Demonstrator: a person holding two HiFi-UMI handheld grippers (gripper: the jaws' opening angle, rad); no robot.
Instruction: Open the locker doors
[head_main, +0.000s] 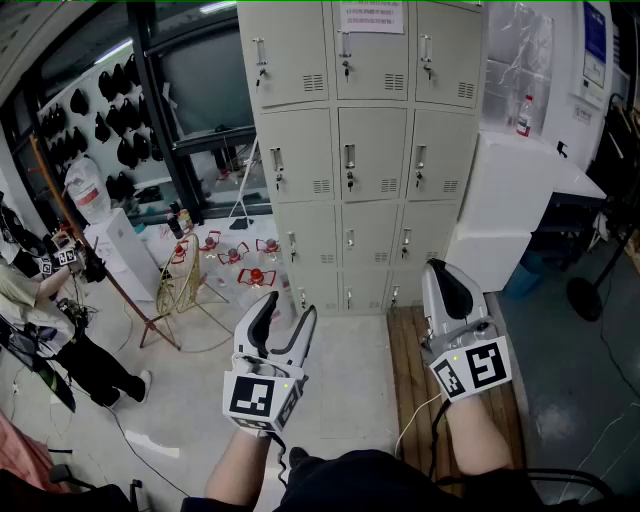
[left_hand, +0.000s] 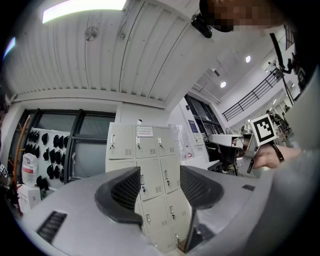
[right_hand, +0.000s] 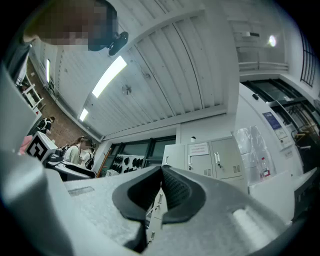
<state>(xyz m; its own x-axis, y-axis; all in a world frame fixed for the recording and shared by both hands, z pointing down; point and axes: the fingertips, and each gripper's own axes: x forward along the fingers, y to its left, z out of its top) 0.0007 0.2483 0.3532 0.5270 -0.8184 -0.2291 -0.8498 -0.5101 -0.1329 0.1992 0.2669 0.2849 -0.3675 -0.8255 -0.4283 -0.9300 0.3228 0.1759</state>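
A beige metal locker bank (head_main: 375, 150) stands ahead, three columns wide, with every door shut and a handle with a key on each. It also shows between the jaws in the left gripper view (left_hand: 150, 165) and beyond the jaws in the right gripper view (right_hand: 215, 160). My left gripper (head_main: 288, 306) is held well short of the lockers, open, with nothing between its fingers (left_hand: 160, 187). My right gripper (head_main: 441, 270) is held to the right at about the same distance, shut and empty (right_hand: 161, 187). Neither touches a door.
White boxes (head_main: 510, 190) with a bottle (head_main: 523, 115) on top stand right of the lockers. A wooden board (head_main: 410, 350) lies on the floor before them. Red-capped items (head_main: 240, 255) and a wire stand (head_main: 185, 285) sit at left, beside a person (head_main: 40, 300).
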